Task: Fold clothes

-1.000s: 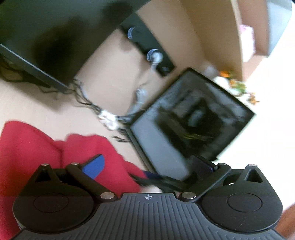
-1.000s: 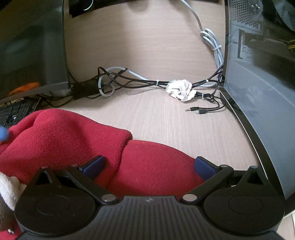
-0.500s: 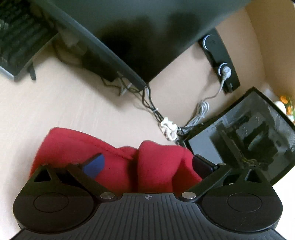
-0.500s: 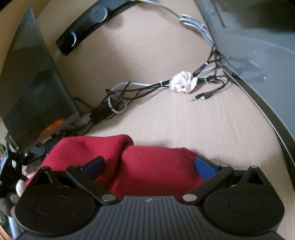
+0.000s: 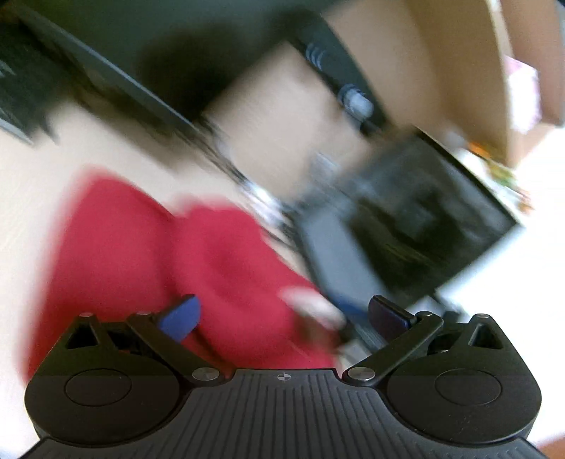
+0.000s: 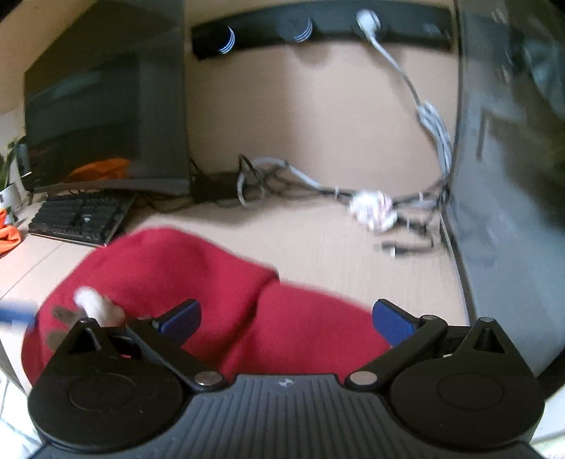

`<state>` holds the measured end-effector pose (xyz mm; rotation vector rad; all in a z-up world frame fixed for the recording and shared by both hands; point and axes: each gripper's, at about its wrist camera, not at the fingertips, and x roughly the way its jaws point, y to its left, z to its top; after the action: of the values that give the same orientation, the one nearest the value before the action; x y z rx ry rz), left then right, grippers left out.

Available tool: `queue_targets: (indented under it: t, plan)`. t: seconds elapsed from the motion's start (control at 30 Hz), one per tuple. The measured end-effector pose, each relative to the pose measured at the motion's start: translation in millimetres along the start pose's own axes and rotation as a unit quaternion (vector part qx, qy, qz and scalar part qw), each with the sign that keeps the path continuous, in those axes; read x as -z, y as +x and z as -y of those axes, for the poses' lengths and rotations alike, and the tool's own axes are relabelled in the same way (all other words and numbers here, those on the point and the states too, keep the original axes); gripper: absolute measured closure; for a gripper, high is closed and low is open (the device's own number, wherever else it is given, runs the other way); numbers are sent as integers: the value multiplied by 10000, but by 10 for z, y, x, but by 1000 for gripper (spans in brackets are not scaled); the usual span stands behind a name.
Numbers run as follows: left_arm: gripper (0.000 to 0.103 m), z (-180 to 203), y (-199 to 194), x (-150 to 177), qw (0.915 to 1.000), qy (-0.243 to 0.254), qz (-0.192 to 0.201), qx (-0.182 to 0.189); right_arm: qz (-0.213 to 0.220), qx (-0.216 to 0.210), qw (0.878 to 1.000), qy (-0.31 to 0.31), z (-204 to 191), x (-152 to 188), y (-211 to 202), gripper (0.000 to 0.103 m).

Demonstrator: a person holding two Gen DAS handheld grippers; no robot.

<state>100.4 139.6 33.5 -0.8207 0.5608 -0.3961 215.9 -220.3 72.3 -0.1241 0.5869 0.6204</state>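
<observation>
A red fleece garment (image 5: 169, 254) lies bunched in two folds on the light wooden desk; it also shows in the right wrist view (image 6: 197, 282). My left gripper (image 5: 284, 314) is open above its near edge, the view blurred by motion. My right gripper (image 6: 286, 317) is open just above the garment's right fold. A white fluffy trim (image 6: 97, 305) shows at the garment's left in the right wrist view, next to a blue fingertip of the other gripper (image 6: 16, 314).
A dark monitor (image 6: 106, 106) and keyboard (image 6: 79, 219) stand at the left. A glass-sided computer case (image 6: 505, 212) stands at the right. Tangled cables (image 6: 282, 176) and a crumpled white tissue (image 6: 370, 210) lie behind the garment. A black power strip (image 6: 317, 28) sits on the back wall.
Both views have swung and blurred as the grippers move over the garment. The right gripper has pulled back and tilted up. Both stay open.
</observation>
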Motion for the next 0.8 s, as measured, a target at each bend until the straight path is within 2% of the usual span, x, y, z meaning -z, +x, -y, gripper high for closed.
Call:
queue_targets:
  t: [0.1,0.2,0.27,0.3,0.37,0.4,0.43,0.5,0.53,0.6,0.63,0.67,0.73,0.8]
  plan:
    - [0,111,138,215,9962,-148,-622,587,39,290,9992,-285,-40,-206,108,0]
    - [0,66,398,319,9961,-240,-823,219,-386,569,9963,-521,-43,-222,452,0]
    - [0,-96,510,313,9954,-443,-790,-308,-689,738,9922,-730,-90,-31,601,0]
    - [0,-200,528,296,9944,-617,-782,-362,-841,822,9896,-834,-114,66,675,0]
    - [0,-279,489,241,9945,-636,-799,-230,-600,952,9927,-442,-109,237,553,0]
    - [0,-319,469,213,9945,-645,-807,-164,-658,905,9936,-145,-85,283,500,0]
    - [0,-321,438,166,9954,-451,-822,-217,-719,857,9936,154,-61,328,447,0]
    - [0,-357,382,42,9963,-135,-764,-367,-731,752,9934,467,-111,428,326,0]
    - [0,-390,363,-48,9965,-108,-662,-491,-683,747,9939,435,-205,487,258,0]
    - [0,-456,326,-228,9962,-56,-455,-741,-589,654,9960,179,-455,592,132,0]
    - [0,-466,299,-310,9947,75,-295,-985,-570,523,9970,3,-605,639,70,0]
    - [0,-475,273,-392,9921,206,-135,-1229,-573,331,9976,-223,-765,670,1,0]
    - [0,-441,173,-455,9886,279,49,-1478,-562,-106,9963,-638,-955,669,-125,0]
    - [0,-407,73,-518,9841,351,232,-1726,-455,-457,9938,-907,-1013,609,-272,0]
